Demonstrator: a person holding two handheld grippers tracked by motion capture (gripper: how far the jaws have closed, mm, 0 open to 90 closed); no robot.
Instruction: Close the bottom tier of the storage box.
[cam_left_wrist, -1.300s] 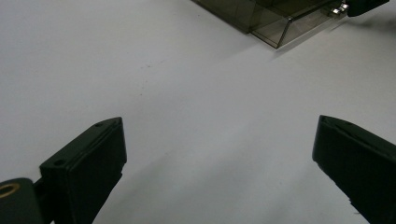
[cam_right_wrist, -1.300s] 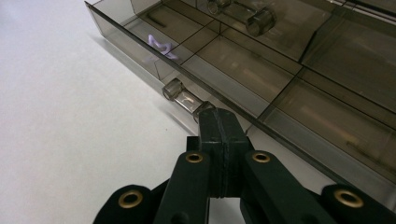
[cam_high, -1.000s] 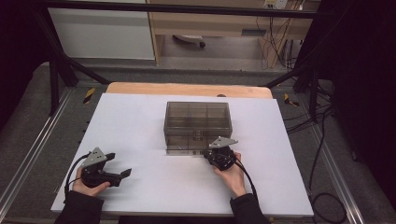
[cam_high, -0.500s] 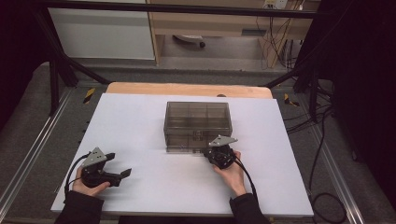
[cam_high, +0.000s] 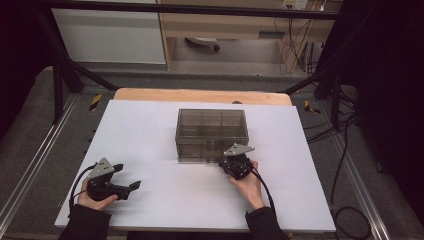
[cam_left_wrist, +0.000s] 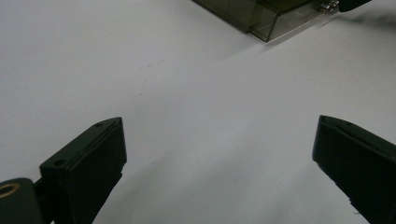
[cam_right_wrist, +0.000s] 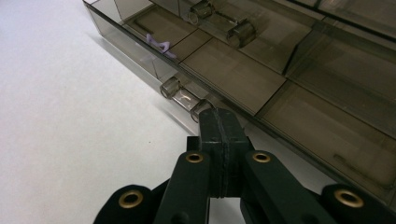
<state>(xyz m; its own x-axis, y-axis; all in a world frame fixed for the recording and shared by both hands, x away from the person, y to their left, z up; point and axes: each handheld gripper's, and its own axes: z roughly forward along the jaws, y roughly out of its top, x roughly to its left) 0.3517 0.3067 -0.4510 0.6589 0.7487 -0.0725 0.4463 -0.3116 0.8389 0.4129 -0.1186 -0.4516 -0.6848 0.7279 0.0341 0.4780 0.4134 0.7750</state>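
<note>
A smoky see-through drawer box (cam_high: 211, 131) stands in the middle of the white table (cam_high: 145, 130). My right gripper (cam_high: 222, 161) lies at the box's front, low on its right side, with its jaws pressed together. In the right gripper view the shut jaw tips (cam_right_wrist: 219, 120) touch the right end of a clear drawer handle (cam_right_wrist: 183, 96); whether they pinch it is hidden. A small purple piece (cam_right_wrist: 159, 45) lies in one drawer. My left gripper (cam_high: 128, 176) rests near the table's front left, open wide over bare table (cam_left_wrist: 217, 135). The box's corner (cam_left_wrist: 261, 21) is far ahead of it.
A wooden edge (cam_high: 200, 95) runs behind the white table top. Metal frame rails (cam_high: 30, 165) flank the table, and cables (cam_high: 345, 165) trail on the floor at the right. A second clear handle (cam_right_wrist: 240, 31) sits higher on the box front.
</note>
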